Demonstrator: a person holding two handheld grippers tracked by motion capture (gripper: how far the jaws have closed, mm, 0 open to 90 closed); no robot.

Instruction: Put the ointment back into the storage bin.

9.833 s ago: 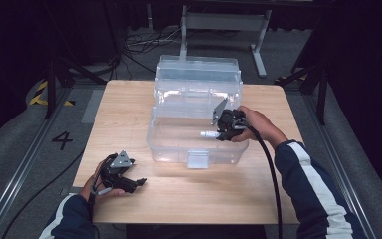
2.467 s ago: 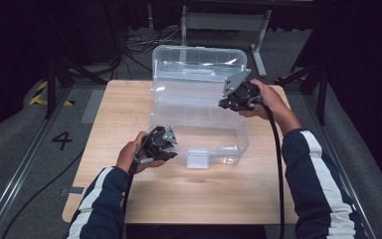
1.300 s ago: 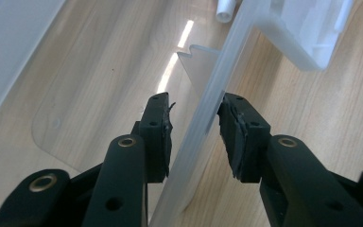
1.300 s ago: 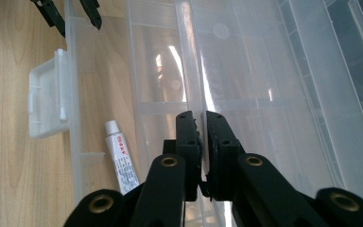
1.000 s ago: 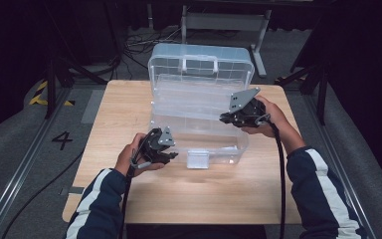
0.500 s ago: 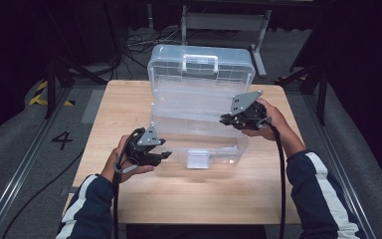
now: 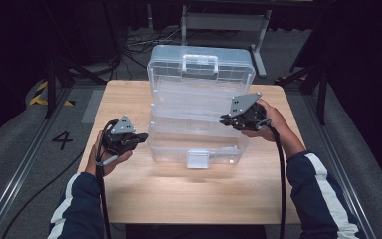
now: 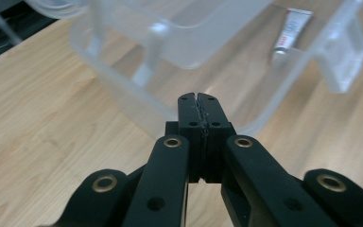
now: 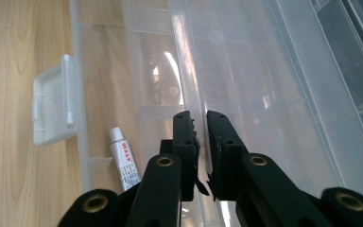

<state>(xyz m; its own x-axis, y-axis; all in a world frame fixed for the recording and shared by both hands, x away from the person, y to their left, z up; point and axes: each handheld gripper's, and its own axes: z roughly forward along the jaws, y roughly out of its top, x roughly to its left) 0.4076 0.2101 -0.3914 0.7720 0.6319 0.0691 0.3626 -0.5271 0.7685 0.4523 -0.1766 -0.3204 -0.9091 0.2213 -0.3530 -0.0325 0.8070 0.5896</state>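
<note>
A clear plastic toolbox (image 7: 199,149) stands on the wooden table (image 7: 179,199), its lid (image 7: 201,62) swung up and leaning back. A clear inner tray (image 7: 194,107) sits raised over the box's base. My right gripper (image 7: 225,119) is at the tray's right end; in the right gripper view it (image 9: 199,118) is shut on the tray's thin rim (image 9: 189,85). My left gripper (image 7: 140,137) is shut on nothing, just left of the box; its closed tips (image 8: 198,99) point at the box's corner wall (image 8: 123,90). A small white tube (image 9: 125,163) lies on the box floor.
The box's front latch (image 7: 199,159) hangs open toward the person. The tube (image 8: 290,30) lies near that latch (image 8: 342,52). Bare table lies in front of and beside the box. Cables and a metal stand (image 7: 224,20) are on the dark floor behind.
The lid has swung from closed to fully open and leaning back. My left gripper pulled away from the box front to the left. My right gripper came down onto the tray's right end.
</note>
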